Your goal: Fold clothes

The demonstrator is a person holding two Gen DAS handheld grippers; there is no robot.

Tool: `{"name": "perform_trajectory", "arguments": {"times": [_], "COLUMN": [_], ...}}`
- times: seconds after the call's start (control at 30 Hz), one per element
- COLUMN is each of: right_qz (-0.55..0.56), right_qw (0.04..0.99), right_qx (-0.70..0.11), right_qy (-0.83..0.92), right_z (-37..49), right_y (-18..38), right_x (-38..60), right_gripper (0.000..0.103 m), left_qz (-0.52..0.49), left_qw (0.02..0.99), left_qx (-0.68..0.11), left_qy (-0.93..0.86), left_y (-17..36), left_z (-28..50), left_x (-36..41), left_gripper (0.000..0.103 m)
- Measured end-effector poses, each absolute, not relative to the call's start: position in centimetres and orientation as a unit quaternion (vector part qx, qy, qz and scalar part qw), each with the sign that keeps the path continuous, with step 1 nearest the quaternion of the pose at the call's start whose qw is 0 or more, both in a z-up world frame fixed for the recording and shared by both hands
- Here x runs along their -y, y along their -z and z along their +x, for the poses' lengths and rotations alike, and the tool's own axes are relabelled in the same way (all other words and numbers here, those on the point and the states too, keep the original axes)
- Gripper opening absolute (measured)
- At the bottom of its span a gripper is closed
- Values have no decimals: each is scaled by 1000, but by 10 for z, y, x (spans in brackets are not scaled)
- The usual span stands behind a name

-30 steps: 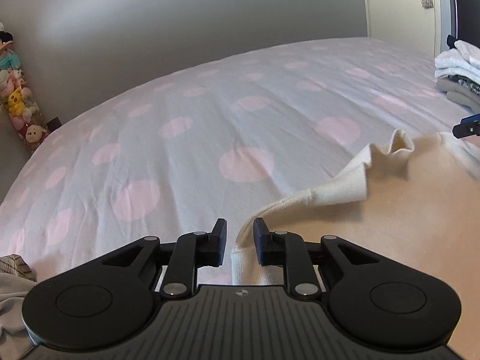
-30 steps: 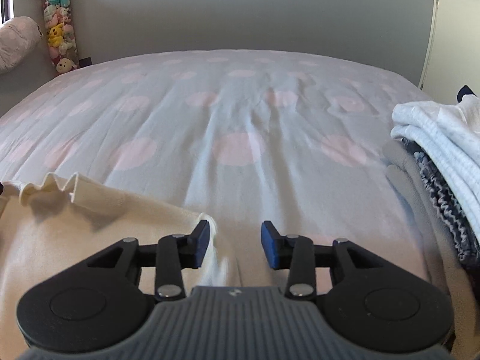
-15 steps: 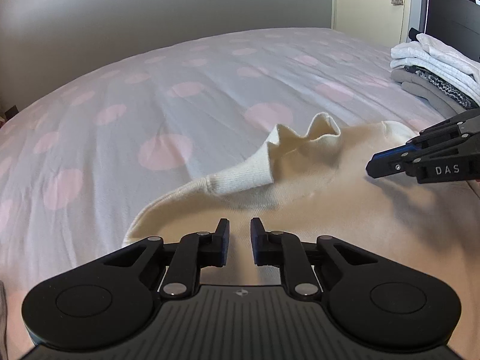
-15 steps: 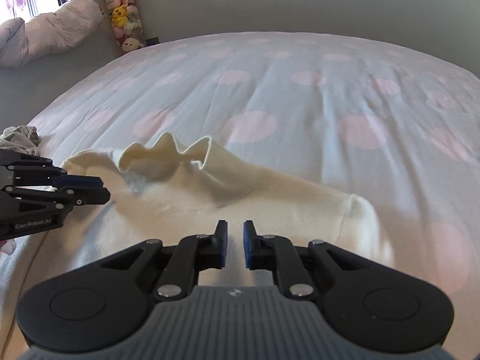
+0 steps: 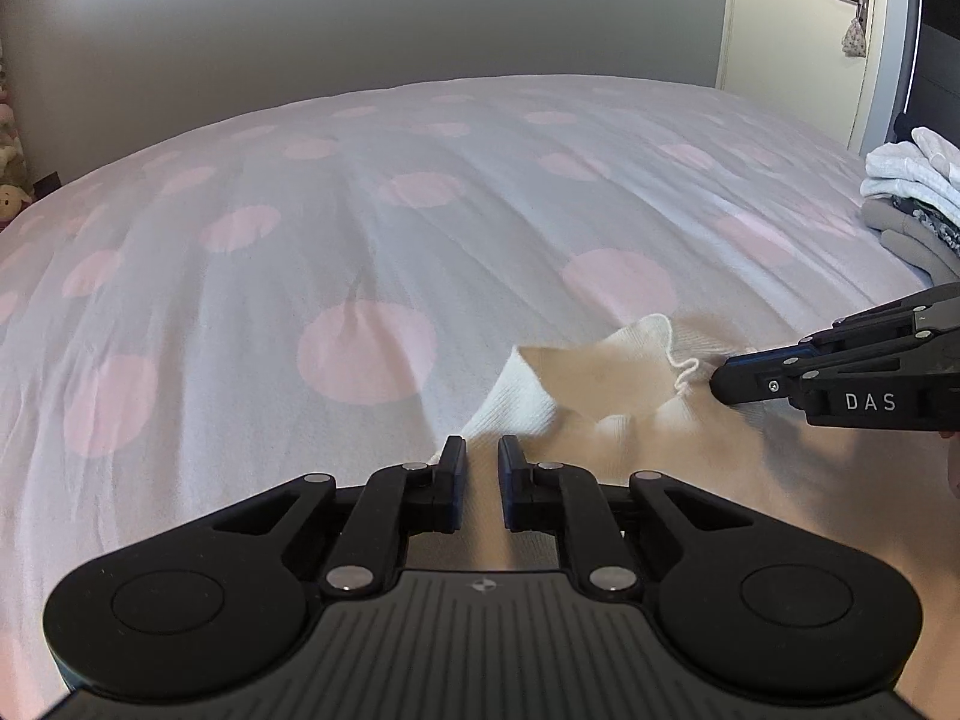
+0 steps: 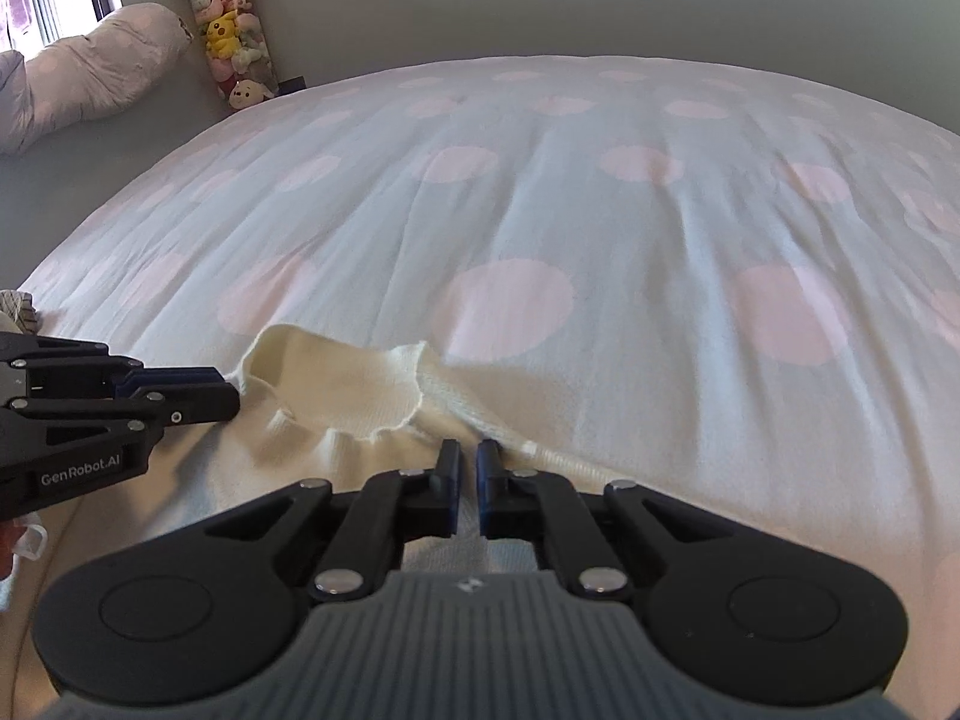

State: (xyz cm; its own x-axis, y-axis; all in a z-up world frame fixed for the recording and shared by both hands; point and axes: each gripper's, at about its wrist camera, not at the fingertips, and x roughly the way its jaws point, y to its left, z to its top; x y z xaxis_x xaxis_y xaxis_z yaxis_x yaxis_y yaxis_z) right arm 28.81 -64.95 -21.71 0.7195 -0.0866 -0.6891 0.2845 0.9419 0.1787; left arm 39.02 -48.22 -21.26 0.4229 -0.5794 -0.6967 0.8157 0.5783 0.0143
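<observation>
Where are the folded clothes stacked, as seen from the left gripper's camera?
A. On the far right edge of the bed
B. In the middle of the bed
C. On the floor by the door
A: the stack of folded clothes sits at the right edge of the spotted bed cover.

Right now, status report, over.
Left gripper shut on cream sweater; right gripper closing on it. Sweater spread on dotted bedspread. Nothing in the way.

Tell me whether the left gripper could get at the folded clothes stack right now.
Probably not directly. The left gripper is clamped on the cream sweater, and the right gripper, jaws closing on the same sweater, sits between it and the folded stack.
</observation>
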Motion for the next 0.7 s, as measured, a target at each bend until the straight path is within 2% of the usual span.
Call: {"name": "perform_trajectory", "arguments": {"times": [0.1, 0.3, 0.4, 0.53, 0.7], "right_qz": [146, 166, 170, 193, 231], "right_qw": [916, 908, 909, 907, 901], "right_qx": [-359, -364, -358, -348, -336], "right_qy": [102, 122, 130, 139, 151], "right_z": [261, 178, 133, 77, 24], "right_y": [203, 180, 171, 162, 162], "right_x": [643, 614, 589, 558, 522], "right_gripper": [14, 15, 17, 27, 28], "left_qz": [171, 161, 166, 167, 132], "left_qw": [829, 832, 831, 832, 820], "left_qx": [-325, -358, -367, -380, -426], "left_qy": [422, 393, 383, 368, 358], "left_y": [193, 157, 146, 138, 142], "left_z": [378, 336, 303, 259, 217], "left_x": [457, 386, 349, 307, 265], "left_gripper": [12, 12, 15, 25, 29]}}
